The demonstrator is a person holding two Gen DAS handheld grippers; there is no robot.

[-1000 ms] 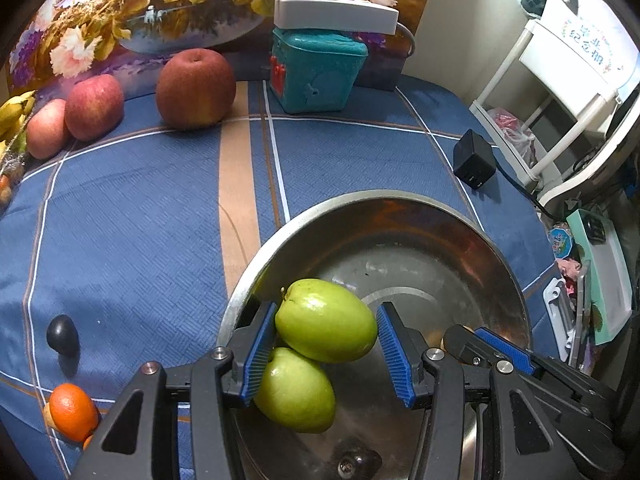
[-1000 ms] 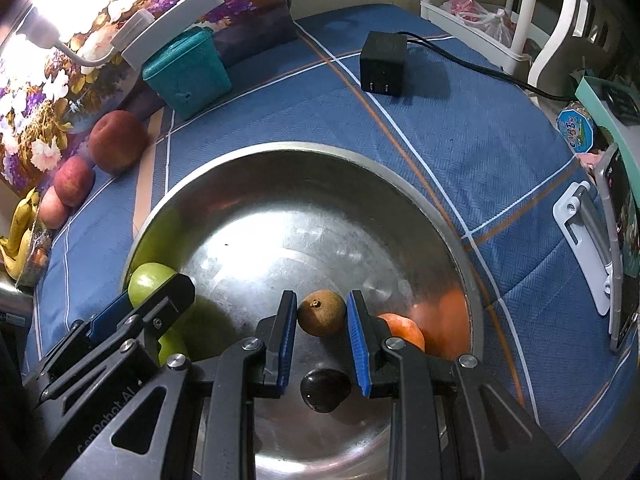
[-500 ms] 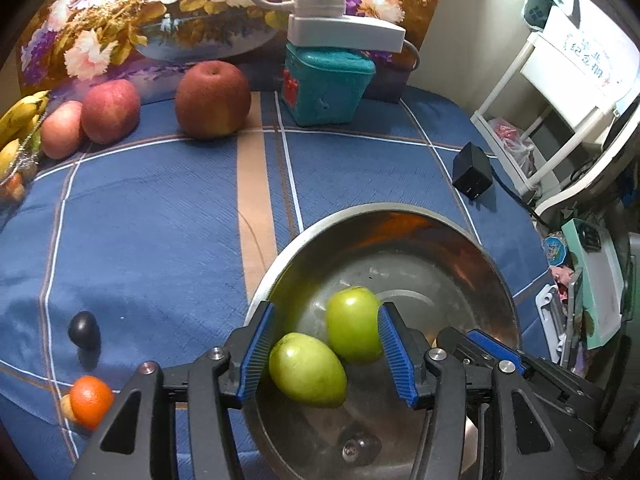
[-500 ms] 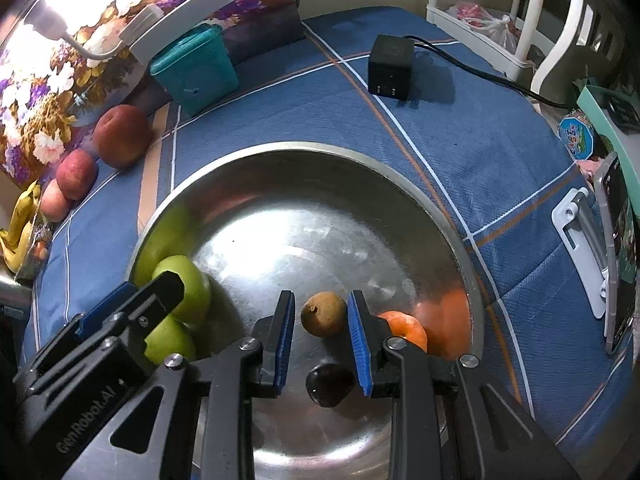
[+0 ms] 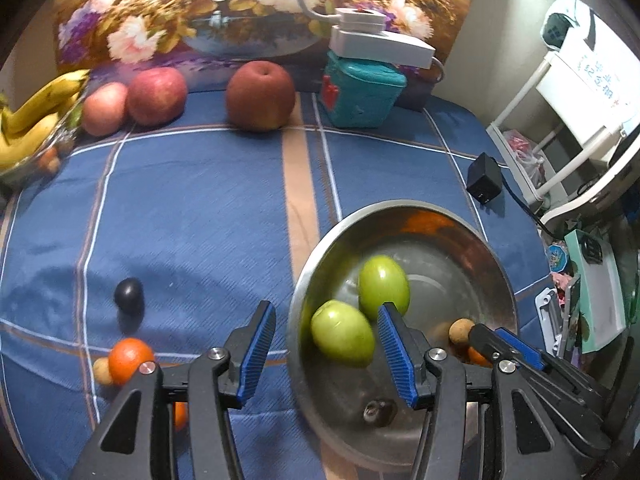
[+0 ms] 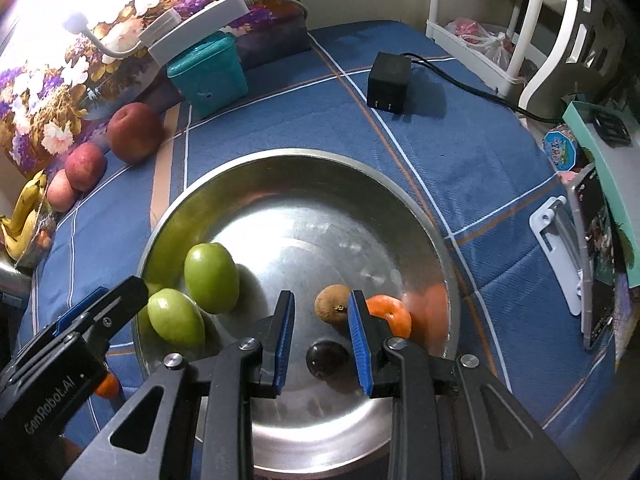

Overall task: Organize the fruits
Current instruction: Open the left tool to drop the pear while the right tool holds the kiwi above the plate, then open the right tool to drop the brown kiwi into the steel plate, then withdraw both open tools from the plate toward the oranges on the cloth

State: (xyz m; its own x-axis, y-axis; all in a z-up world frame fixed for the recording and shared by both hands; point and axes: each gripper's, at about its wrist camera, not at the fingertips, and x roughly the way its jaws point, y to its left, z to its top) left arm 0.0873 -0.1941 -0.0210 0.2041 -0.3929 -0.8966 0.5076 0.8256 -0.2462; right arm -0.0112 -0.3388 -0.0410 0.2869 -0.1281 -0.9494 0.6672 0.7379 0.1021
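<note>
A: Why are both green fruits (image 6: 192, 292) at the bowl's (image 6: 304, 158) nine o'clock side?

B: They rest on the sloping wall of the steel bowl, touching each other. The left tool (image 5: 326, 354) hangs above the rim, jaws half open, gripping nothing.

A: And the right tool (image 6: 320, 340)?

B: Its jaws stand at their narrowest and grip nothing (brown fruit (image 6: 332, 303) and dark fruit (image 6: 326, 359) lie below the gap).

A: What's left?

B: Probably the orange (image 5: 130, 364) and dark plum (image 5: 129, 295) on the blue-checked surface (image 5: 192, 220), about nine o'clock from the bowl, and the apples (image 5: 208, 94) at eleven.
</note>
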